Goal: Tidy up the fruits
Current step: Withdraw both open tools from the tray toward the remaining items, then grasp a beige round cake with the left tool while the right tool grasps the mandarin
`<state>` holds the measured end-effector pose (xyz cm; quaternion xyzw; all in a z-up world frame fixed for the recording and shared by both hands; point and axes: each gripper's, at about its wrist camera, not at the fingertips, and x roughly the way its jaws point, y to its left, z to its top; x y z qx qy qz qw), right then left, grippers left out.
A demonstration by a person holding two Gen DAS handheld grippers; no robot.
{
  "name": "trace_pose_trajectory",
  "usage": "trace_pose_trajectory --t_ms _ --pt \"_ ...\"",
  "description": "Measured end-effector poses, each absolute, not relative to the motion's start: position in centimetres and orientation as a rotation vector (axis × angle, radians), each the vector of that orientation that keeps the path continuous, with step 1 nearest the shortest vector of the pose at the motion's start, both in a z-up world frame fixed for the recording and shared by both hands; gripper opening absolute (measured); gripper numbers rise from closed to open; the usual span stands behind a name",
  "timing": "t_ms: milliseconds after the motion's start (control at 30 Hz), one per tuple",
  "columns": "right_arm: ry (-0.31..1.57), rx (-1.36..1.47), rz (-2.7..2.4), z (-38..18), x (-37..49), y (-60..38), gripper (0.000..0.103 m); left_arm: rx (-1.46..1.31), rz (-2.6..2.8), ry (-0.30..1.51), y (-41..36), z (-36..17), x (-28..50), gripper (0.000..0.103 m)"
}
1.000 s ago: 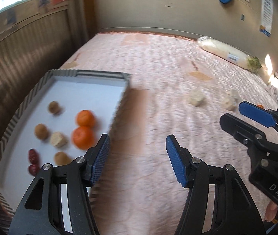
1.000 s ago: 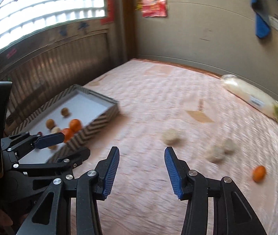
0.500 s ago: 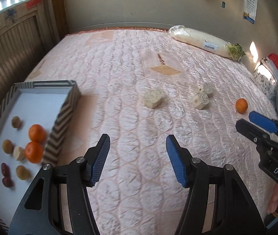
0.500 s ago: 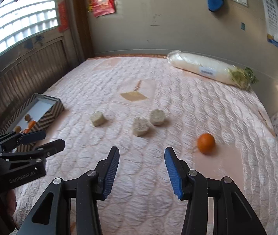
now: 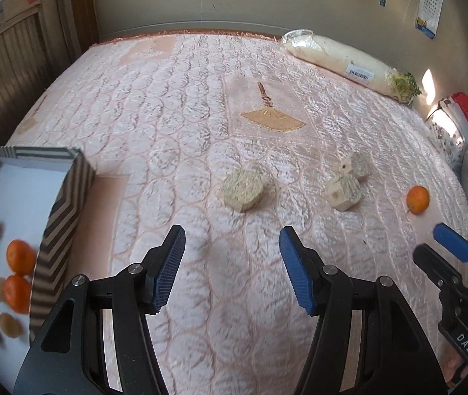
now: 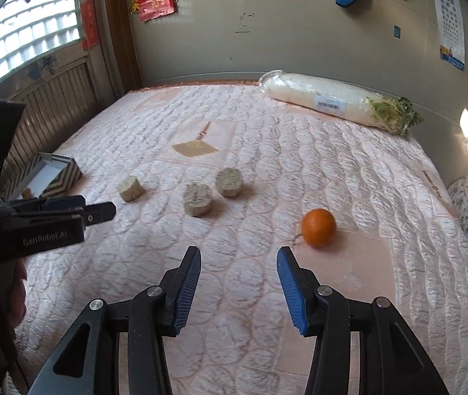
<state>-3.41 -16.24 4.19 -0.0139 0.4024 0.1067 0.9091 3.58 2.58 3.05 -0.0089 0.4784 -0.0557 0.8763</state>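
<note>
An orange (image 6: 319, 227) lies loose on the pink quilted bed, just beyond and right of my right gripper (image 6: 239, 258), which is open and empty. The same orange (image 5: 417, 199) shows at the right in the left wrist view. Three pale cut chunks (image 6: 197, 199) lie mid-bed; the nearest chunk (image 5: 243, 190) sits ahead of my left gripper (image 5: 232, 240), also open and empty. A striped-wall tray (image 5: 66, 210) at the left holds two oranges (image 5: 20, 256), brown round fruits and dark red ones.
A long wrapped white radish (image 6: 332, 102) lies along the far wall. A wooden slatted panel (image 6: 56, 108) borders the bed's left side. Bags and cloth (image 5: 464, 125) crowd the right edge. The right gripper's arm (image 5: 454, 273) shows at the right of the left wrist view.
Both views have swung rightward from the tray toward the middle of the bed. The loose orange and chunks now lie ahead of the grippers. Neither pair of jaws changed width.
</note>
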Motion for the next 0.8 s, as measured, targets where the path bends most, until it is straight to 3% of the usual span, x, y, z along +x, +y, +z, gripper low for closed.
trace_pose_trajectory --t_ms 567,667,800 --pt "0.840 0.085 0.094 2.0 1.7 -21.1 0.046 -0.022 -0.101 1.002 2.2 1.9 6.2 0.060" --pt "0.857 0.078 0.091 1.5 2.5 -20.9 0.030 -0.021 -0.090 0.999 2.2 1.7 6.8 0.060" --pt "0.858 0.086 0.097 1.3 2.5 -21.0 0.030 -0.004 -0.078 0.989 1.9 1.5 7.4 0.060"
